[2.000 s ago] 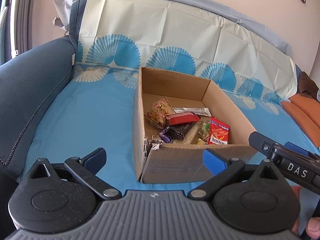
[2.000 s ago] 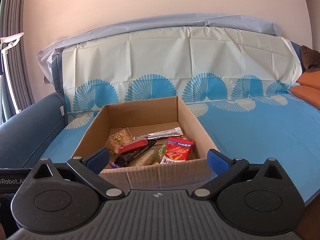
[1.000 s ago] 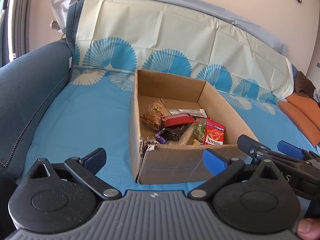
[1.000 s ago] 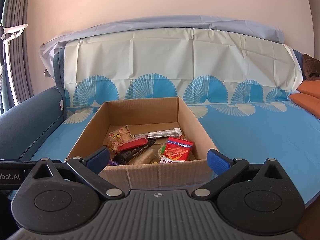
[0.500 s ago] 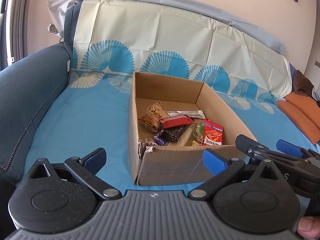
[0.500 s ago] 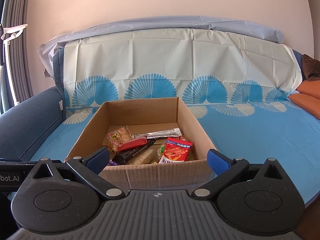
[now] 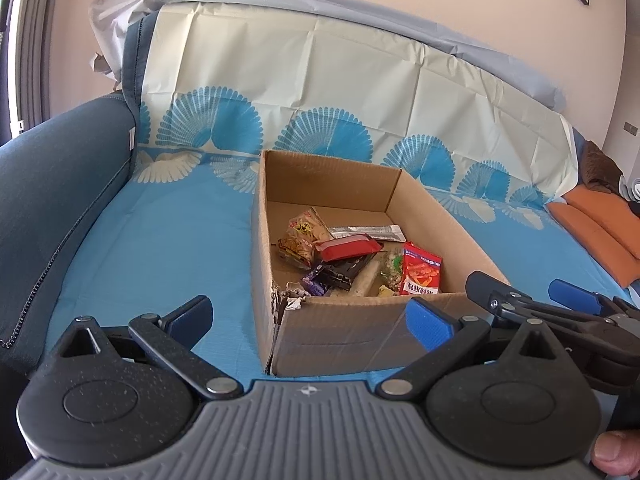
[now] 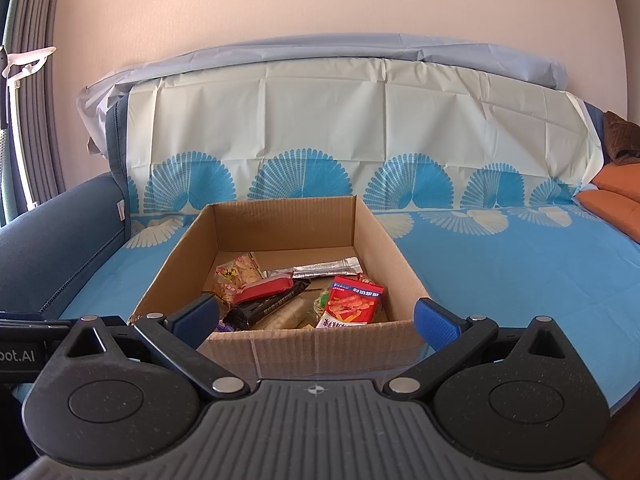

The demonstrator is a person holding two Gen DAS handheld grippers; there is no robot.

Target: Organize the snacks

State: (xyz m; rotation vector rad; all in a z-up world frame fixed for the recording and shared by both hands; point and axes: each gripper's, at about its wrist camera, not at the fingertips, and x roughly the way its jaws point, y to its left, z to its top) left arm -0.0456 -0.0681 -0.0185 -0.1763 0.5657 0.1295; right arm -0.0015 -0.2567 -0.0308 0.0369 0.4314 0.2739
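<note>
An open cardboard box [image 7: 340, 332] [image 8: 320, 354] sits on the blue-covered sofa seat. Inside lie several snack packets: a red bag with orange sticks [image 7: 422, 270] [image 8: 354, 300], a red bar [image 7: 347, 247] [image 8: 262, 289], a black bar [image 8: 272, 305], a silver sachet [image 7: 372, 233] [image 8: 320, 269] and a clear cracker bag [image 7: 304, 236] [image 8: 234, 276]. My left gripper [image 7: 308, 320] is open and empty, held short of the box's near left corner. My right gripper [image 8: 316, 318] is open and empty just before the box's front wall, also seen in the left wrist view as the right gripper [image 7: 532, 300].
A dark blue armrest [image 7: 48, 200] [image 8: 52, 236] bounds the seat on the left. The sofa back [image 8: 352, 140] carries a cream and blue fan-patterned cover. Orange cushions [image 7: 600, 228] [image 8: 612, 200] lie at the far right. A thumb [image 7: 614, 454] shows at the lower right corner.
Both grippers have drifted slightly back and up from the box, staying open. The right gripper sits a little lower in the left wrist view. The snacks have not moved.
</note>
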